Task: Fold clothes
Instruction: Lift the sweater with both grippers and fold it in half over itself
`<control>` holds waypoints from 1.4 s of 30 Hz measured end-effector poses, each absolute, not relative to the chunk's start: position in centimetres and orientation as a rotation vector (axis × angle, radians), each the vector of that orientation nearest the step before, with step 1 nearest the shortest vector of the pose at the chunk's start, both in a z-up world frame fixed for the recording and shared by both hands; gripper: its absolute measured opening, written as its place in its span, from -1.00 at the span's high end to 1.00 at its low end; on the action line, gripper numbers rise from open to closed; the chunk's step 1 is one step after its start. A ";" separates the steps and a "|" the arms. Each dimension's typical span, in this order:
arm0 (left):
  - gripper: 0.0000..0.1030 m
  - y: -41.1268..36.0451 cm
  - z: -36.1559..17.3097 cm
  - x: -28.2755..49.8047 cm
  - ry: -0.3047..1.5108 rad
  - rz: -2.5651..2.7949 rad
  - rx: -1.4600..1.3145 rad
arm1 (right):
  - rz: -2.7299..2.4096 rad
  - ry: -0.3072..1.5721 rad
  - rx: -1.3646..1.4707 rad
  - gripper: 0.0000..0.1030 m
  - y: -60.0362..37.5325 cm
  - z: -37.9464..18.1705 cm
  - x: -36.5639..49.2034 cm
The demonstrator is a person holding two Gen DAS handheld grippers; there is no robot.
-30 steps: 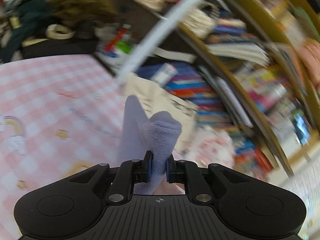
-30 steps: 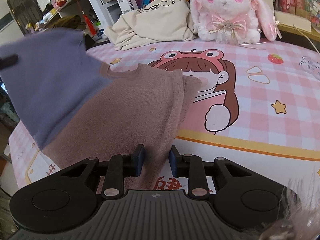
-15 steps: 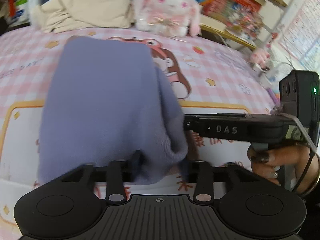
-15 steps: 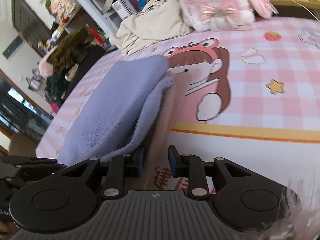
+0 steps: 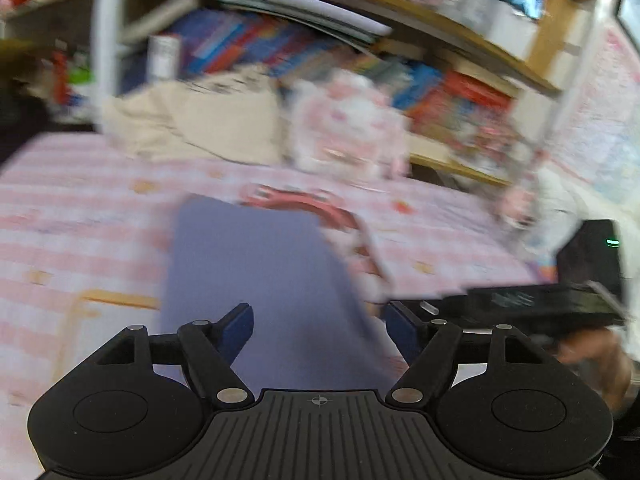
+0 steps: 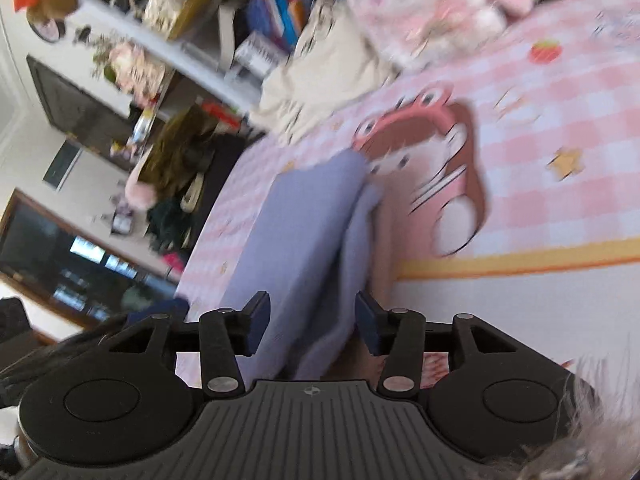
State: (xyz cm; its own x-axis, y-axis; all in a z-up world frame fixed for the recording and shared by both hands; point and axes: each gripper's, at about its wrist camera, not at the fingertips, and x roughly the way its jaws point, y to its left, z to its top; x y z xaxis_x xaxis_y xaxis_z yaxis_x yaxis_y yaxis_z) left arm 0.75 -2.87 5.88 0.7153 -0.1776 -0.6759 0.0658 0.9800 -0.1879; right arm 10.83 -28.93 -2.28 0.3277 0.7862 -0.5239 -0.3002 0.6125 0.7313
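My left gripper (image 5: 320,330) stood wide open, gripping nothing; the folded purple garment (image 5: 256,280) lay on the pink checked cover (image 5: 80,240) just ahead, between its fingers. My right gripper (image 6: 310,322) gaped too, empty, over the garment's near edge.

Pink-and-white checked bed cover (image 6: 560,92) with a cartoon girl print (image 6: 452,164)
A folded lavender knit garment (image 6: 304,236) lies on it, just left of the cartoon girl print; behind that print sit a crumpled cream cloth bag (image 6: 320,76) and a white-and-pink plush rabbit (image 6: 424,8), touching the cover's far edge
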 end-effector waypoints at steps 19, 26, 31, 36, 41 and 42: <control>-0.32 -5.2 0.6 -0.3 0.823 -0.138 0.130 | 0.724 0.869 0.164 0.75 -23.7 -2.0 7.5; -0.41 -5.6 0.8 -0.5 0.823 -0.125 0.150 | 0.769 0.940 0.407 0.05 -26.1 -2.8 7.8; -0.41 -4.2 1.2 -0.8 0.810 -0.071 0.057 | 0.813 1.031 0.502 0.06 -26.0 -2.8 7.6; -0.45 -4.7 0.4 -0.4 0.831 -0.053 0.122 | 0.862 0.915 0.350 0.79 -25.3 -0.5 5.8; -0.47 -4.4 0.3 -0.1 0.844 -0.052 0.092 | 0.813 0.890 0.238 0.81 -24.9 -0.4 4.9; -0.47 -4.5 0.2 -0.1 0.846 -0.057 0.096 | 0.778 0.943 0.233 0.80 -24.8 -1.2 5.4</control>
